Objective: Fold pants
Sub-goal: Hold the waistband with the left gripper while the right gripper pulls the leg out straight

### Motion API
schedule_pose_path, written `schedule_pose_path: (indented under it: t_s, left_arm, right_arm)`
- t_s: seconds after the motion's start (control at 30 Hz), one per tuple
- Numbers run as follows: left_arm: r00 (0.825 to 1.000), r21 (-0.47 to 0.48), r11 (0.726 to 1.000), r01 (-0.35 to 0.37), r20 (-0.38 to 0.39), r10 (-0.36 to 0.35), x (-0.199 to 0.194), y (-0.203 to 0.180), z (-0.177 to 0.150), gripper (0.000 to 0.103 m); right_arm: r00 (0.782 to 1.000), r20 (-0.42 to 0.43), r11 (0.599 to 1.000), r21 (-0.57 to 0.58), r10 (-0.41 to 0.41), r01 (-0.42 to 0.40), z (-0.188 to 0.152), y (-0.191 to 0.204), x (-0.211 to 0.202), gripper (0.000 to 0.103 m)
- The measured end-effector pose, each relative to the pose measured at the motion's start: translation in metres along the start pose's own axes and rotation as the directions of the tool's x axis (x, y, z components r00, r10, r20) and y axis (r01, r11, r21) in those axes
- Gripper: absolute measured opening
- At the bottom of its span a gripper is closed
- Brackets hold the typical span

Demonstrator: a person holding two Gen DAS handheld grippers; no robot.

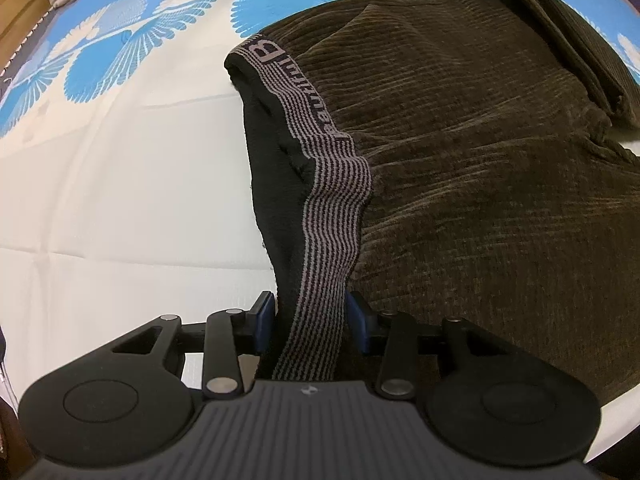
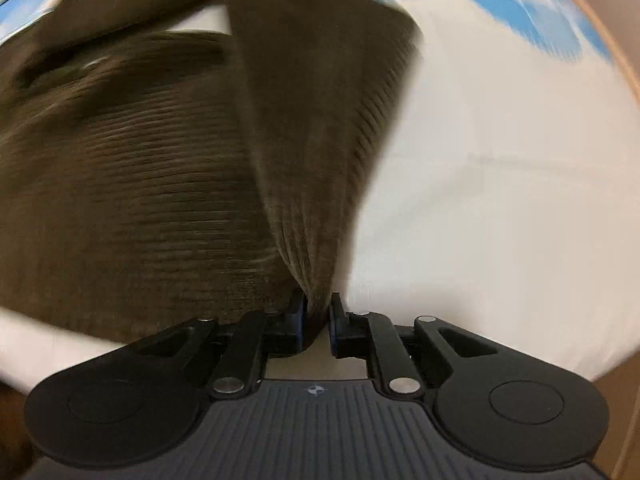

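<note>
Pants gripped at both ends, folding barely begun

The left gripper (image 1: 310,320) fingers pinch the striped waistband (image 1: 320,200); the right gripper (image 2: 318,320) fingers pinch bunched corduroy pants (image 2: 140,184), which still sprawl rumpled across the bed (image 1: 120,200).

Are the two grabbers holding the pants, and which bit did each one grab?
Yes. The left gripper pinches the striped waistband of the brown pants. The right gripper pinches a bunched fold of the brown cloth.

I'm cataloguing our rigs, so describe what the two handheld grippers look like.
Both match: the left gripper and right gripper have matte black linkage arms with silver pivot pins, blue pads on the fingers, round black discs either side, and a ribbed dark grey body. No cables or sleeves show.
</note>
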State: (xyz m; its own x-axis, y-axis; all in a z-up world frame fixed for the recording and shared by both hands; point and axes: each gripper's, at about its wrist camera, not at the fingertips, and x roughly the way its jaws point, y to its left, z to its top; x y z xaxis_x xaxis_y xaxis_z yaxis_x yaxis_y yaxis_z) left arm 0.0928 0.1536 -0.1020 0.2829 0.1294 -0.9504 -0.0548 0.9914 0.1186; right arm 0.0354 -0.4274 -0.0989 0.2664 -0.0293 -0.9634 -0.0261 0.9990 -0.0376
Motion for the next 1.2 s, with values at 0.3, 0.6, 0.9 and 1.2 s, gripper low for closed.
schedule_pose_path:
  t_s: [0.3,0.6,0.9,1.2]
  left_arm:
    - [1.000,0.011,1.000,0.002,0.003,-0.002,0.001,0.000,-0.001,0.045]
    - [1.000,0.040,0.999,0.030,-0.002,-0.030,0.005,0.000,0.001,0.046]
    - [0.998,0.028,0.998,0.059,-0.017,-0.059,0.009,0.007,0.005,0.048]
    - [0.999,0.033,0.999,0.038,-0.011,-0.037,0.007,0.003,0.003,0.048]
  right_arm:
    - [0.921,0.388,0.944,0.288,0.038,-0.161,0.013,-0.052,-0.050,0.036]
    - [0.918,0.396,0.926,0.351,-0.010,-0.141,0.070,-0.046,0.003,0.036]
    - [0.951,0.298,0.964,0.265,-0.079,-0.003,0.108,-0.024,0.046,0.028]
    - [0.856,0.514,0.925,0.350,-0.059,-0.147,0.098,-0.045,-0.006,0.010]
